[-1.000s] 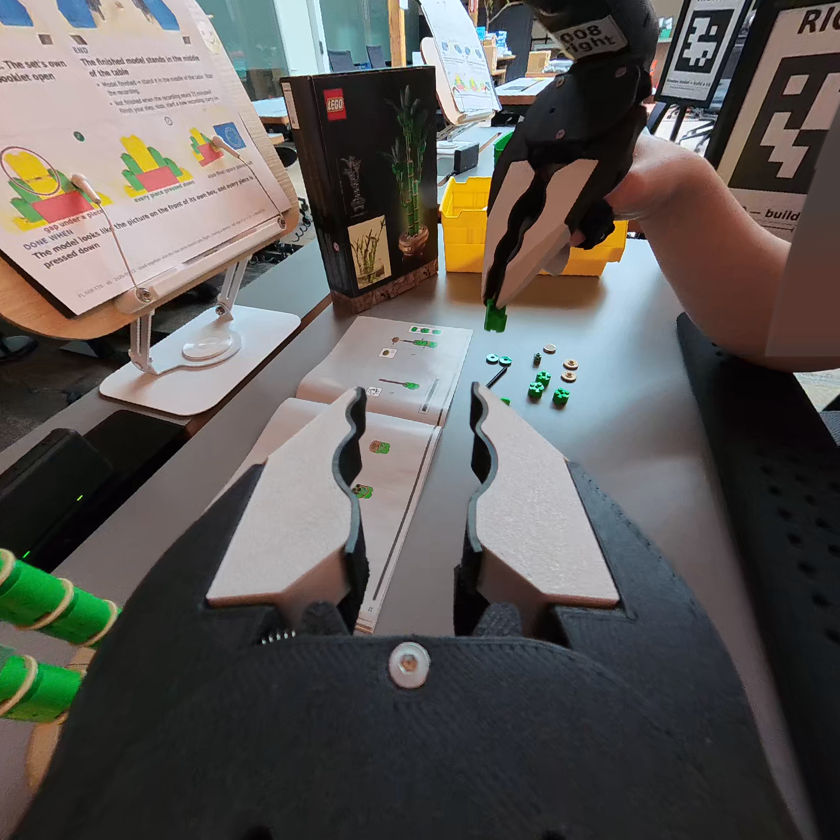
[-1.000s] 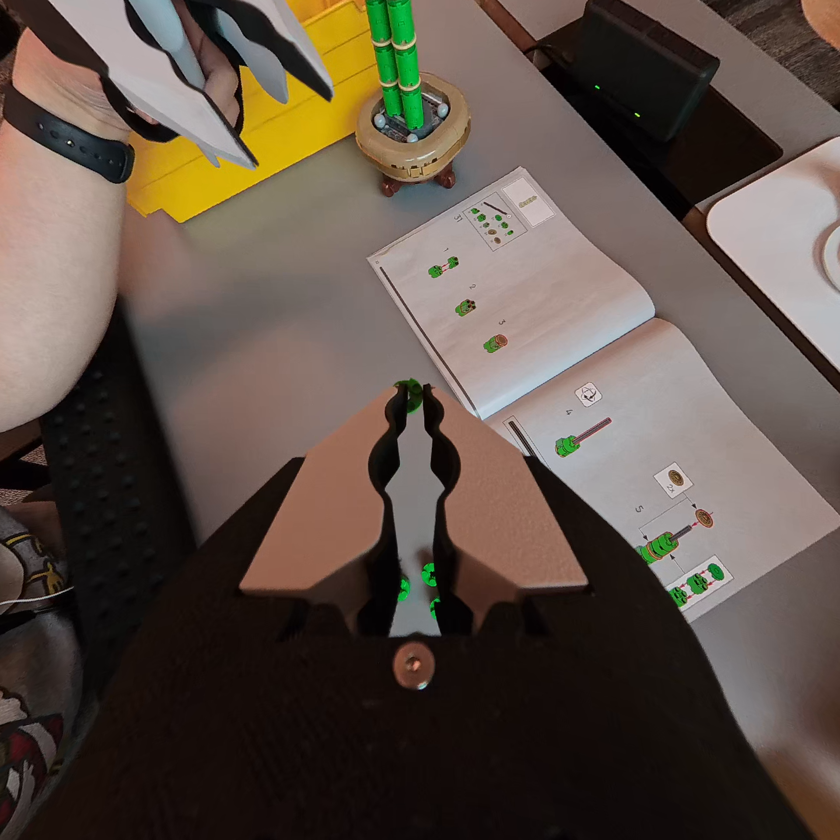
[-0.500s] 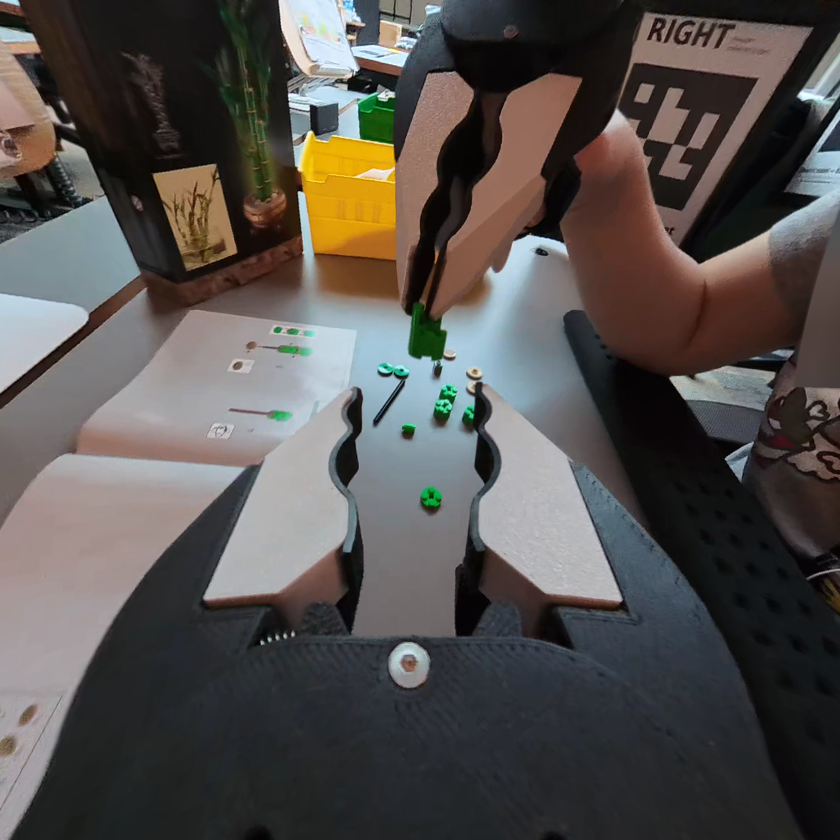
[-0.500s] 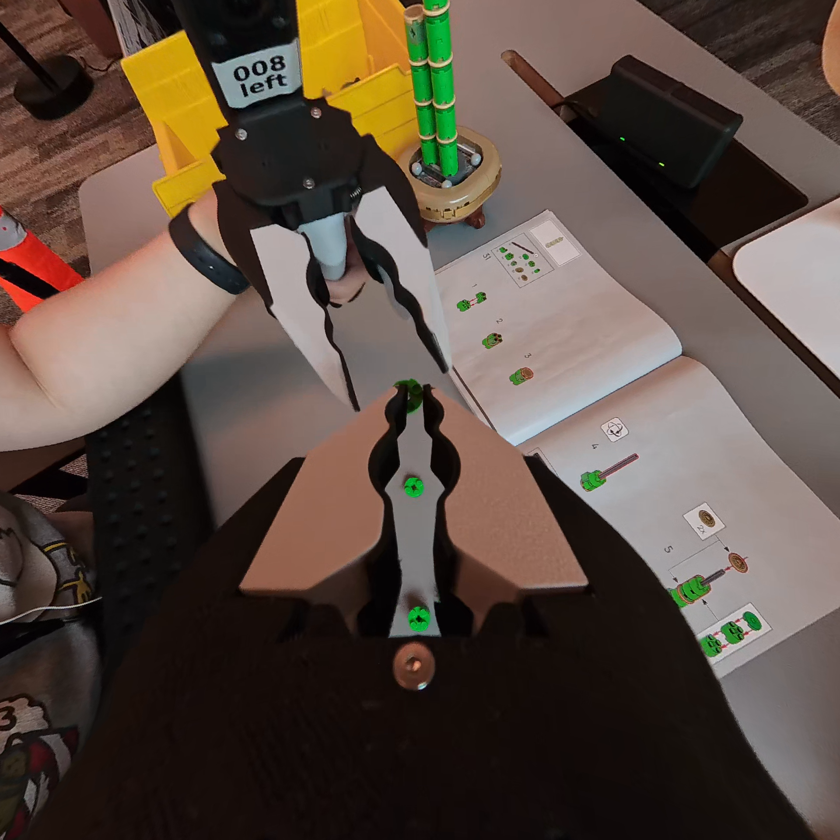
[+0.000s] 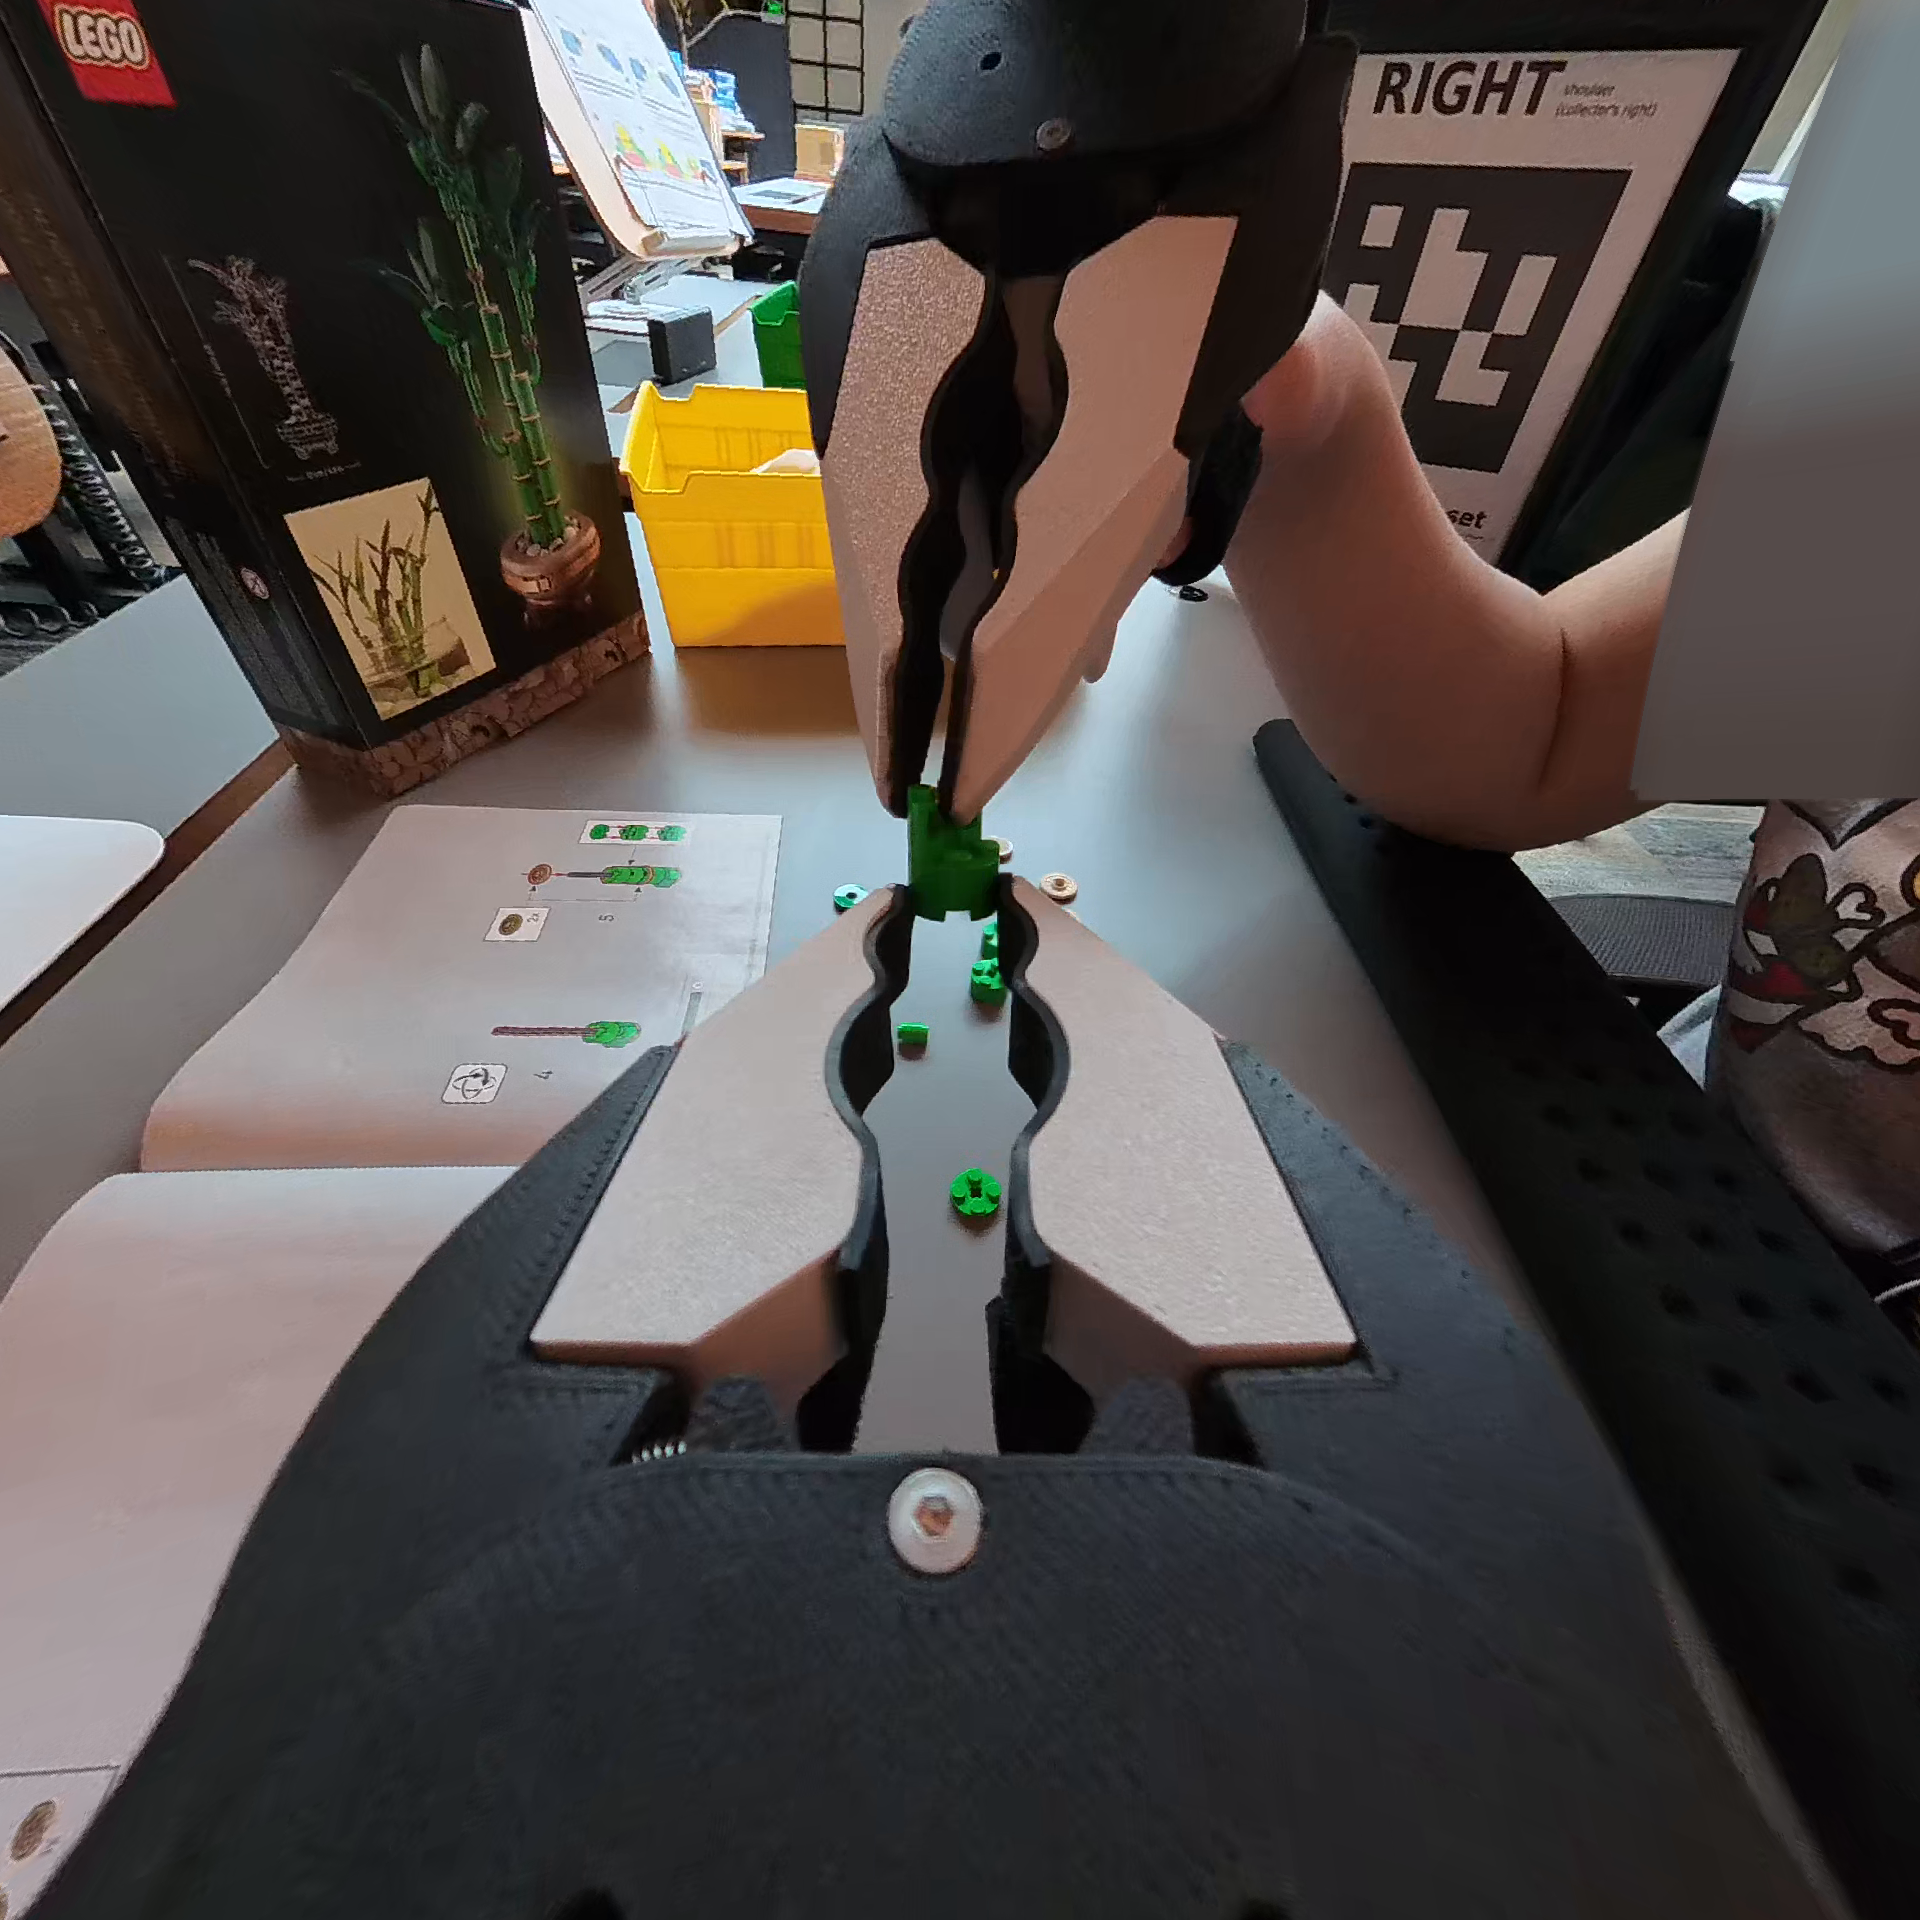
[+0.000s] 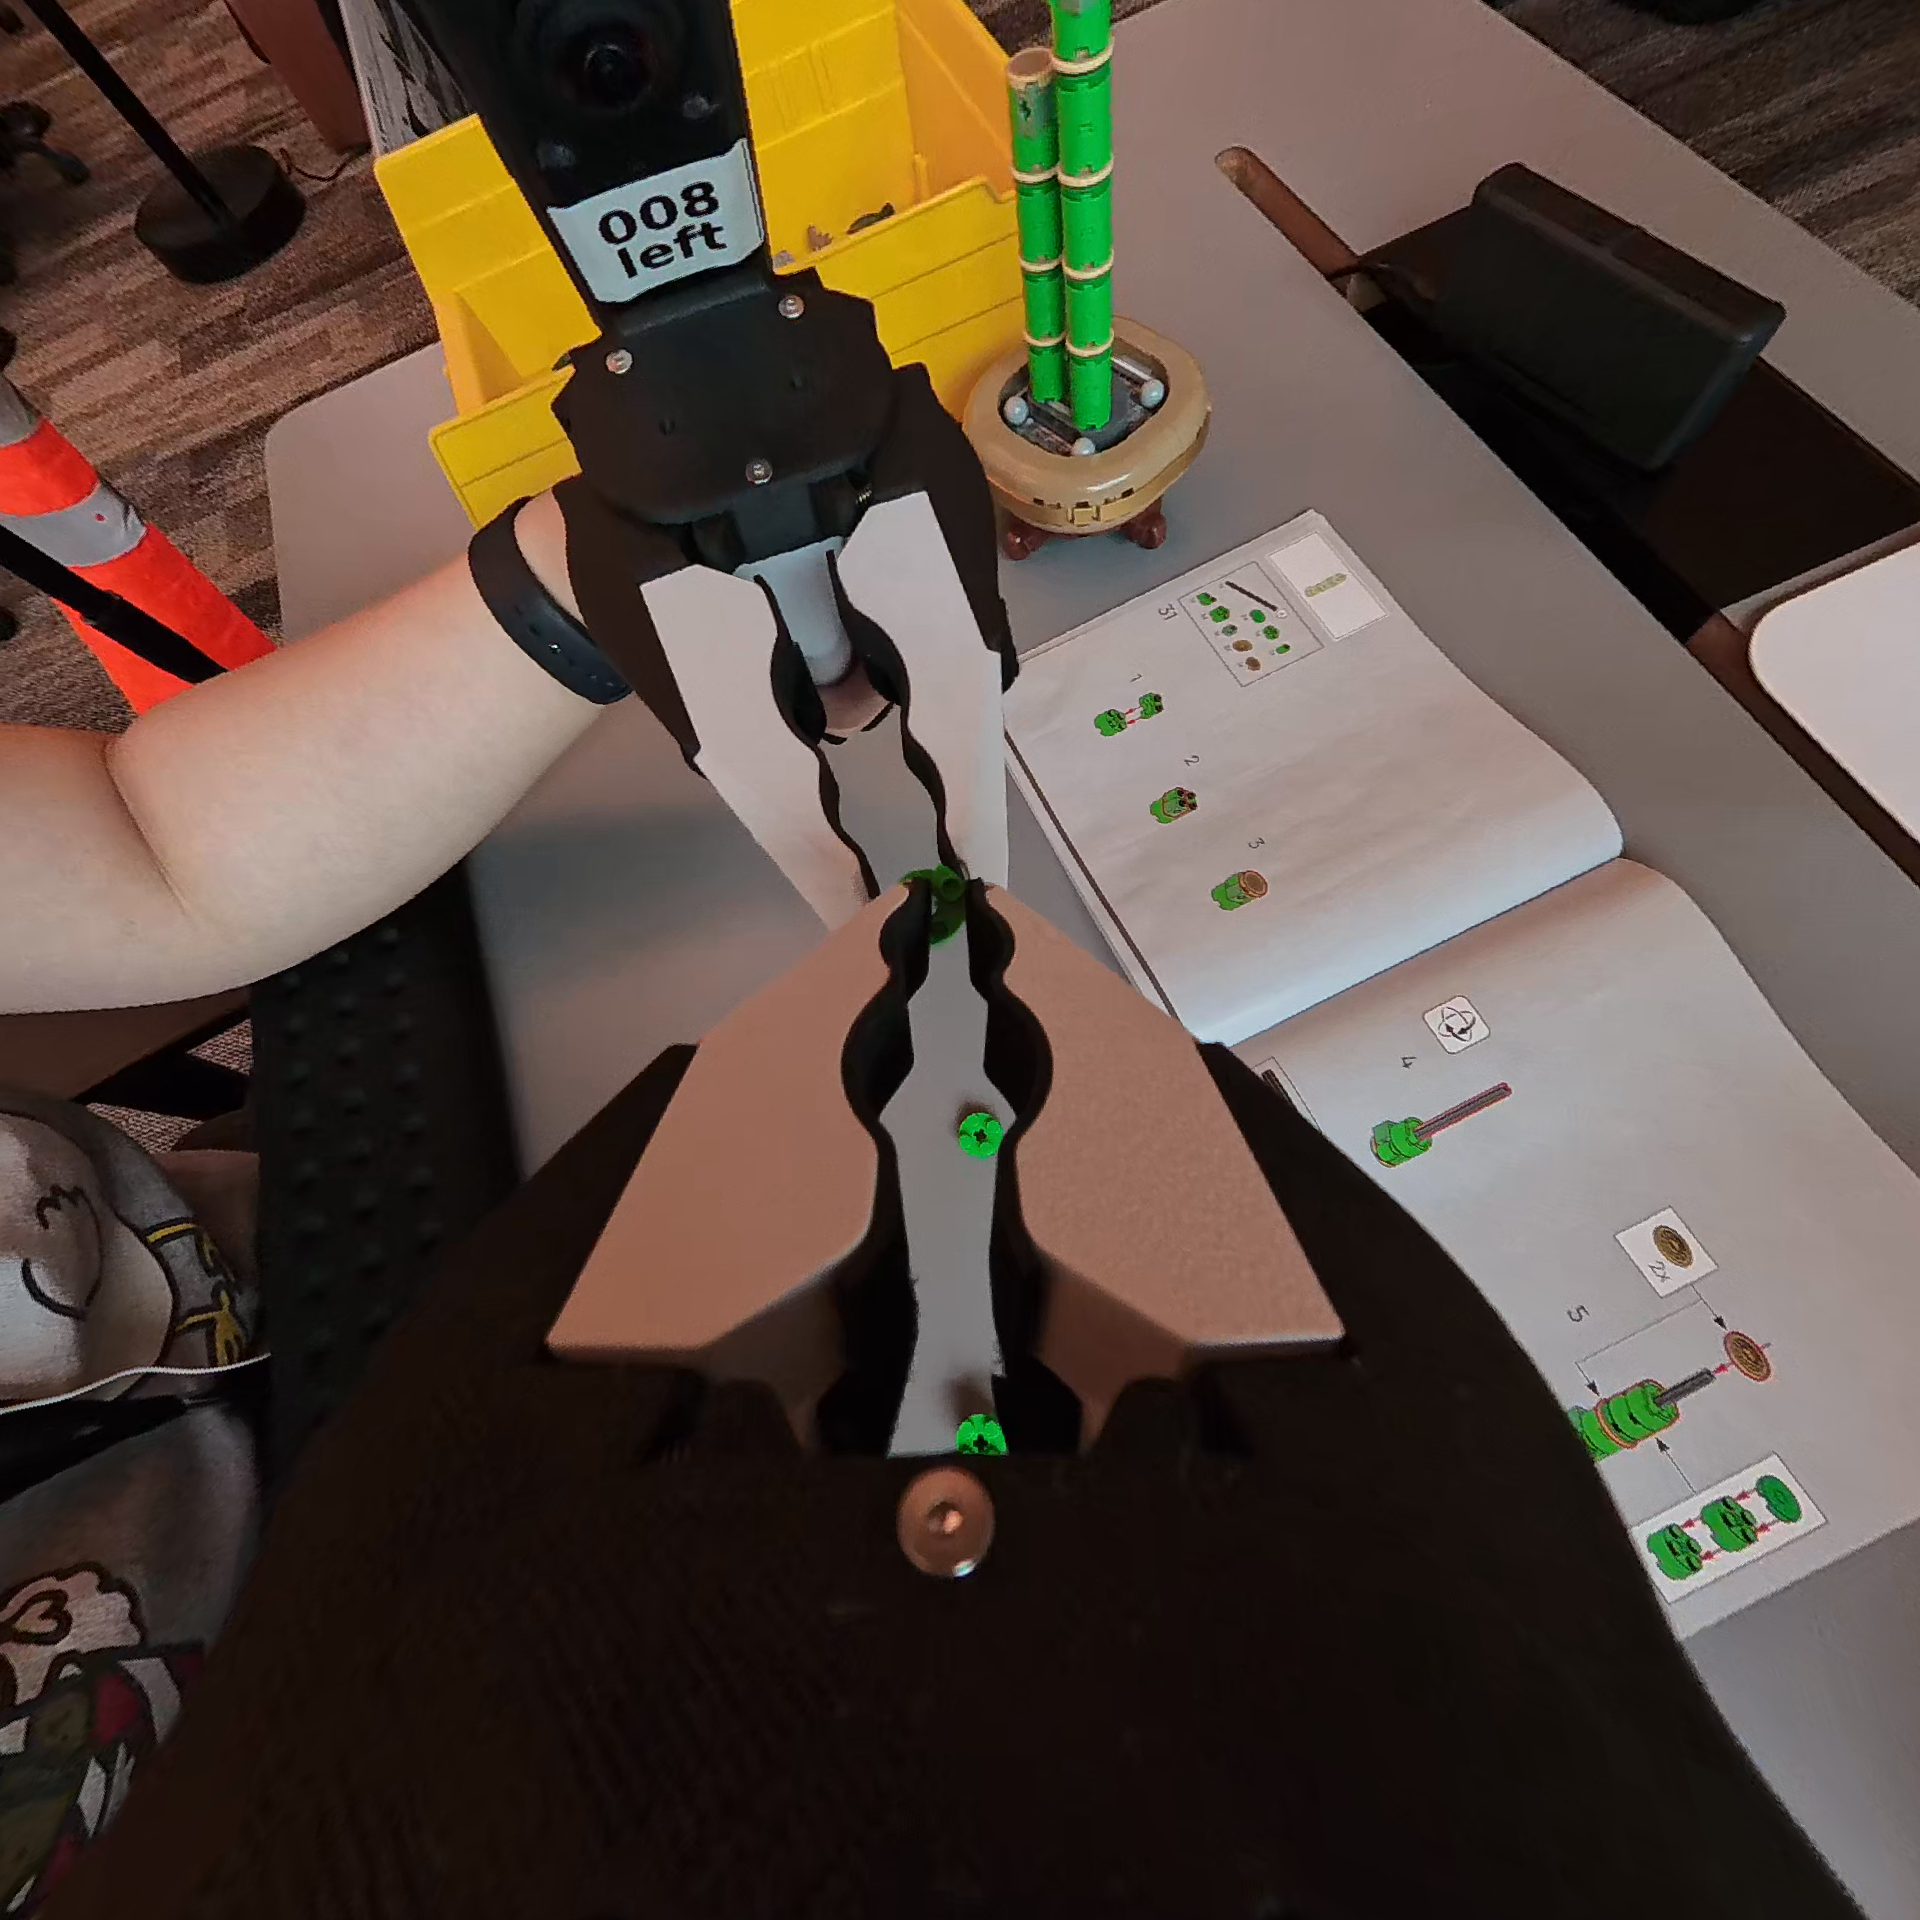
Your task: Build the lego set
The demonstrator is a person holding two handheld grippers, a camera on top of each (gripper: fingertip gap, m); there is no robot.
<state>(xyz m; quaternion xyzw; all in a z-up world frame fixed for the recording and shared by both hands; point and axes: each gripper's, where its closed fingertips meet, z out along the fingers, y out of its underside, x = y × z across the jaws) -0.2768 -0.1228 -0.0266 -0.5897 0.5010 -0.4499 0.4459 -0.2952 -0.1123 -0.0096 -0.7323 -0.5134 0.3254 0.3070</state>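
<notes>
A small green lego piece hangs above the grey table. My right gripper comes down from above and is shut on its top. My left gripper has narrowed, and its tips press the piece's lower sides. In the right wrist view the piece sits between my right gripper's tips, with the left gripper meeting it from the far side. Loose green round pieces and a tan disc lie on the table below. The green bamboo model stands in its tan pot.
The open instruction booklet lies left of the pieces. A yellow bin and the set's black box stand behind. A black studded mat lies on the right. A black device sits near the table's edge. My left and right fingertips are right by each other. Both grippers' tips are roughly 25 cm from the green bamboo model.
My left gripper moved forward to the held green piece and narrowed around it. My right gripper kept hold of the piece and lowered it toward the left tips.
</notes>
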